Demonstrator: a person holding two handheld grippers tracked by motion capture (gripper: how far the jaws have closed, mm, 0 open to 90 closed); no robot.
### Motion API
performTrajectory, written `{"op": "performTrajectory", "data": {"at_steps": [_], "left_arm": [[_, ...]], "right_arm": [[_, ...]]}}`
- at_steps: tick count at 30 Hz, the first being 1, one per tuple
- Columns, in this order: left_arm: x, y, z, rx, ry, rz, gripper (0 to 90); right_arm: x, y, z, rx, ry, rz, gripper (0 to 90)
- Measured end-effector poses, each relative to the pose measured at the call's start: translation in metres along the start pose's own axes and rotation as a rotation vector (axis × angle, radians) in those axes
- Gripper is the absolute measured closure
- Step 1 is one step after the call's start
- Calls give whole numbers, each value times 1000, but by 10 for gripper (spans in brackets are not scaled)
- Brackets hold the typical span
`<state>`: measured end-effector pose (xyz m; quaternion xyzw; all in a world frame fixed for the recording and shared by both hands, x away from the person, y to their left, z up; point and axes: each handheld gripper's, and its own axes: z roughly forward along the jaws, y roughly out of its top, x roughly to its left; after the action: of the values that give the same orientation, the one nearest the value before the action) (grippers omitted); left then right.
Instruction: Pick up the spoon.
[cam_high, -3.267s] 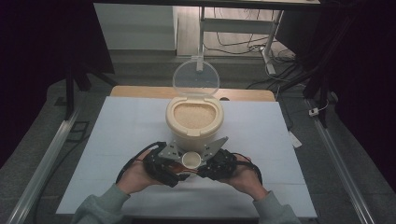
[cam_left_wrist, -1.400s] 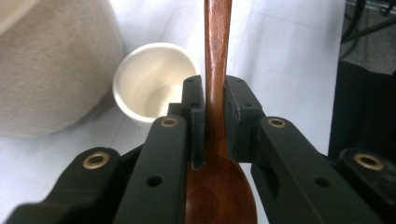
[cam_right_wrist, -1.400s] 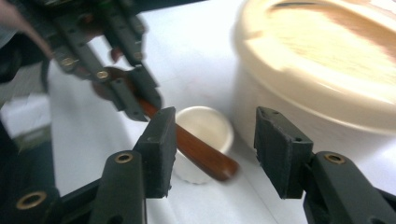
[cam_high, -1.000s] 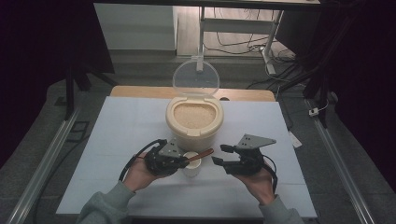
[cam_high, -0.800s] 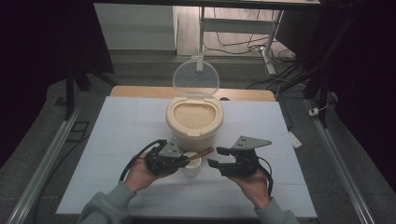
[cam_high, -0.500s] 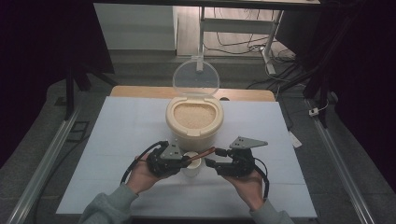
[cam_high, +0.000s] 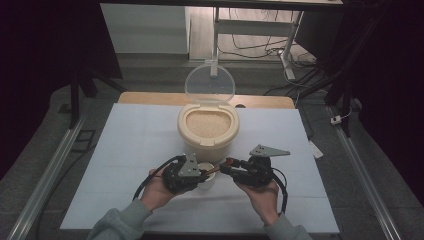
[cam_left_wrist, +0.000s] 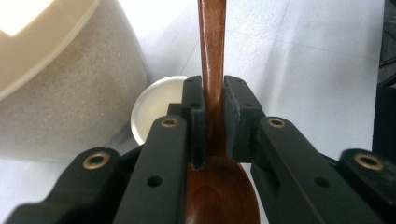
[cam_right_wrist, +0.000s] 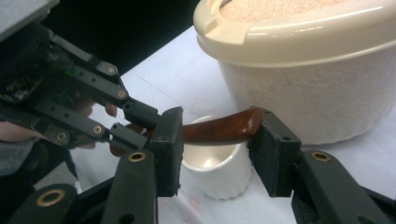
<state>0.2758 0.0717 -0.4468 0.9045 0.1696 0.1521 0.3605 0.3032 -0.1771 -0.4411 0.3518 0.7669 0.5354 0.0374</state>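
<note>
1. We see a cream rice container near the middle of the white table, toward its far edge, its clear lid tipped up behind it and grain filling it to the rim
2. A small white cup stands just in front of the container, toward the near edge
3. Our left gripper pinches a brown wooden spoon at the neck, the bowl lying back between the jaws and the handle pointing away over the cup
4. Our right gripper has its jaws spread around the handle's end, above the cup; one pad looks to touch the tip, the other stands apart
5. Both hands rest near the table's near edge
</note>
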Motion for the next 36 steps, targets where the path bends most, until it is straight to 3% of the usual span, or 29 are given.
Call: {"op": "performTrajectory", "data": {"at_steps": [9, 11, 12, 17, 23, 26, 29, 30, 32, 33, 36], "left_arm": [[-1, 0, -2, 7, 27, 14, 789], [-2, 0, -2, 7, 28, 14, 790], [-2, 0, -3, 8, 29, 17, 790], [-1, 0, -5, 3, 25, 16, 793], [0, -1, -8, -13, 12, 3, 793], [1, -1, -8, -12, 8, 1, 779], [2, -3, -9, -29, 10, -24, 682], [5, -6, -12, -50, -1, -51, 653], [6, -8, -14, -59, 2, -65, 616], [8, -10, -17, -68, 8, -81, 525], [11, -24, -26, -104, 27, -141, 431]], "right_arm": [[-1, 2, 2, -52, 61, 43, 685], [-3, 2, 2, -69, 105, 65, 735], [-3, 2, 2, -69, 105, 65, 735], [-7, 2, 2, -108, 228, 111, 823], [-11, 0, 2, -123, 263, 131, 829], [-8, 1, 2, -127, 252, 90, 832], [-7, 2, -1, -136, 234, 64, 832], [-8, 3, -2, -145, 237, 64, 833], [-9, 3, -3, -156, 246, 69, 833], [-12, 2, -6, -173, 255, 79, 832], [-17, 2, -9, -193, 255, 83, 833]]}}
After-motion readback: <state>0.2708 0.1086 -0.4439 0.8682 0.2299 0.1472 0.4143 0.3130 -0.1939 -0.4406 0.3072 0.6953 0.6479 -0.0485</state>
